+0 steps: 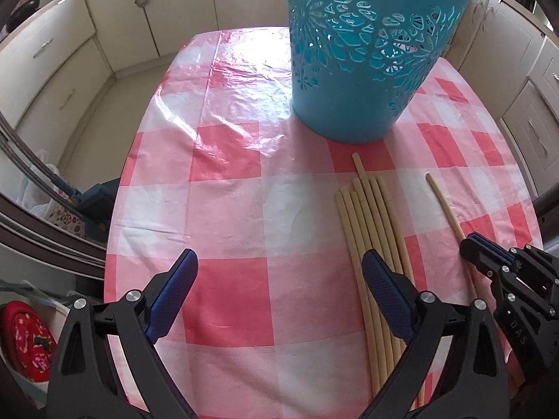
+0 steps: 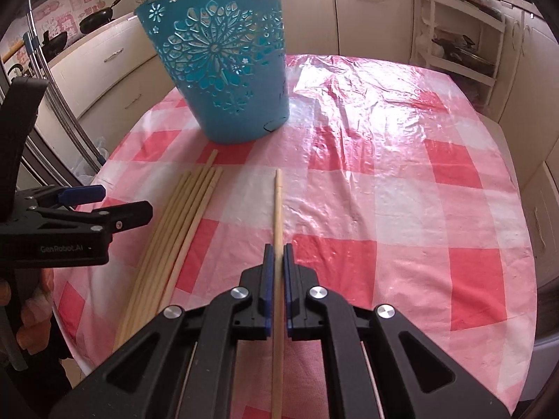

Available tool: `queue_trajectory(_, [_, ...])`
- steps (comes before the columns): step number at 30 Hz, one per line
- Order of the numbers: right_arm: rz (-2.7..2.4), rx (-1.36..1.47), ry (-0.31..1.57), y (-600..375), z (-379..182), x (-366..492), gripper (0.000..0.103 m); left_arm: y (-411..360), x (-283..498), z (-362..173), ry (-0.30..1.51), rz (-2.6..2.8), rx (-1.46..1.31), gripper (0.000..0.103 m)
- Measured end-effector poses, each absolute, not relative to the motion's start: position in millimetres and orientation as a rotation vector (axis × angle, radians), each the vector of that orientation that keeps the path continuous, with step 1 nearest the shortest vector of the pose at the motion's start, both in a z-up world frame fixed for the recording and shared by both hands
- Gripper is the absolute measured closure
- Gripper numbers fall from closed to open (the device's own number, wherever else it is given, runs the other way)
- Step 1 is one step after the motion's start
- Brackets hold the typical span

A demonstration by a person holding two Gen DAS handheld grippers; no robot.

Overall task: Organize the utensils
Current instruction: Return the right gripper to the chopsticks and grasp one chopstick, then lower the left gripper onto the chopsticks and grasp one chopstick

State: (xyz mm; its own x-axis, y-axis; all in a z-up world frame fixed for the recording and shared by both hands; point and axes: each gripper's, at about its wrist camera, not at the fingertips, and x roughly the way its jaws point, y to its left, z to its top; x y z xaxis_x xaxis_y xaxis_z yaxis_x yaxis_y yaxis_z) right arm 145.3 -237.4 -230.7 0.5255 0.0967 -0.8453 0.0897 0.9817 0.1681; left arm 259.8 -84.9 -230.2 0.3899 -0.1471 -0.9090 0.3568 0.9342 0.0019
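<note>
Right gripper [image 2: 278, 262] jaws clamped on single pale wooden chopstick [image 2: 278, 206], which lies along pink-and-white checked plastic tablecloth [image 2: 384, 209], tip toward perforated teal plastic bin [image 2: 223, 70]; left gripper [image 1: 279, 272] jaws wide apart, holding nothing, hovering beside bundle of pale wooden chopsticks [image 1: 367, 216] just short of bin. Stick likely light, stiff, smooth, prone to pivot or slip; grip nearer middle for balance before lifting to bin

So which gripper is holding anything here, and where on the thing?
The right gripper is shut on a single chopstick, gripping it partway along its shaft. The left gripper is open and holds nothing, beside the bundle of chopsticks.
</note>
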Motion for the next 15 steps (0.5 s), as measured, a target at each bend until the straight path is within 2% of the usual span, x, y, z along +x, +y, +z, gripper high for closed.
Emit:
queue_trajectory(6, [0.022, 0.238, 1.007, -240.8, -231.7, 145.3, 0.097, -89.8, 261.5, -235.2, 1.135, -0.313, 0.230, 0.012])
queue_trajectory(10, [0.025, 0.232, 1.004, -239.9, -232.2, 145.2, 0.097, -92.2, 261.3, -237.9, 1.140, -0.299, 0.246, 0.015])
queue_trajectory(12, [0.025, 0.232, 1.005, -239.5, -232.3, 145.1, 0.097, -92.9, 261.5, -237.1, 1.136, -0.303, 0.245, 0.018])
queue_trajectory(15, [0.025, 0.219, 1.002, -239.2, -232.4, 145.2, 0.096, -95.2, 259.5, -234.7, 1.125, -0.318, 0.248, 0.027])
